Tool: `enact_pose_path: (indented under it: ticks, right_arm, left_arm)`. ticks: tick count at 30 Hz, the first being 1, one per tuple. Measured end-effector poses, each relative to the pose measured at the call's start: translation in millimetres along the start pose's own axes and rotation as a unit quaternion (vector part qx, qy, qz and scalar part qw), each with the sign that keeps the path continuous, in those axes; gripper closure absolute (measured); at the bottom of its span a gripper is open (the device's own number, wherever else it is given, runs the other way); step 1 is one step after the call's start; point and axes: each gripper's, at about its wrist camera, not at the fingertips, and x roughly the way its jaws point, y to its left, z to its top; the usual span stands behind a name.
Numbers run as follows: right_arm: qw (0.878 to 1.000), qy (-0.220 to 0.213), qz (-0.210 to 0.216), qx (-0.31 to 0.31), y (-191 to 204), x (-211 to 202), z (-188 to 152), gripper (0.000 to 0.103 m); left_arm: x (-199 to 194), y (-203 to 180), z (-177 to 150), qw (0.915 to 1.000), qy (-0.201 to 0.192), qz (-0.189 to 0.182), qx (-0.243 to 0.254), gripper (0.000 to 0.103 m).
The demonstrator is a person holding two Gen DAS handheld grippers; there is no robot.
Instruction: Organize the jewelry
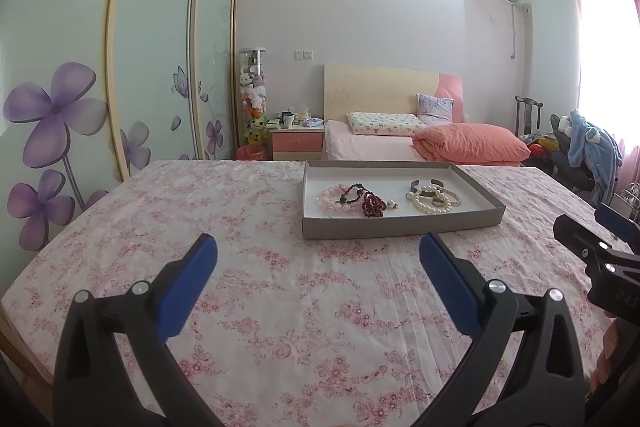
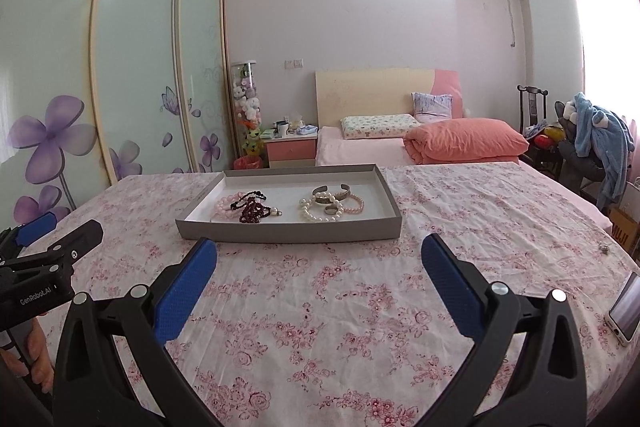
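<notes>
A worktop (image 2: 360,307) under a pink floral cloth carries a shallow grey tray (image 2: 288,231), which holds two clusters of jewelry lying apart: pink and dark red bead bracelets (image 2: 246,207) on its left, pearl strands with metal cuffs (image 2: 330,203) on its right. The left gripper (image 1: 318,269) and right gripper (image 2: 319,269) hover short of the tray, jaws spread wide and empty. A phone (image 2: 625,309) lies at the worktop's right edge.
</notes>
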Motion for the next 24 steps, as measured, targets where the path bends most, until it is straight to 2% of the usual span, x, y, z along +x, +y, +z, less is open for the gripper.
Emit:
enact_pose_path:
  ticks: [24]
  right_arm:
    - [1.0, 0.005, 0.001, -0.001, 3.6, 2.0, 0.4, 0.002]
  left_arm:
    - [3.6, -1.8, -1.3, 1.0, 0.007, 0.001, 0.002, 0.004]
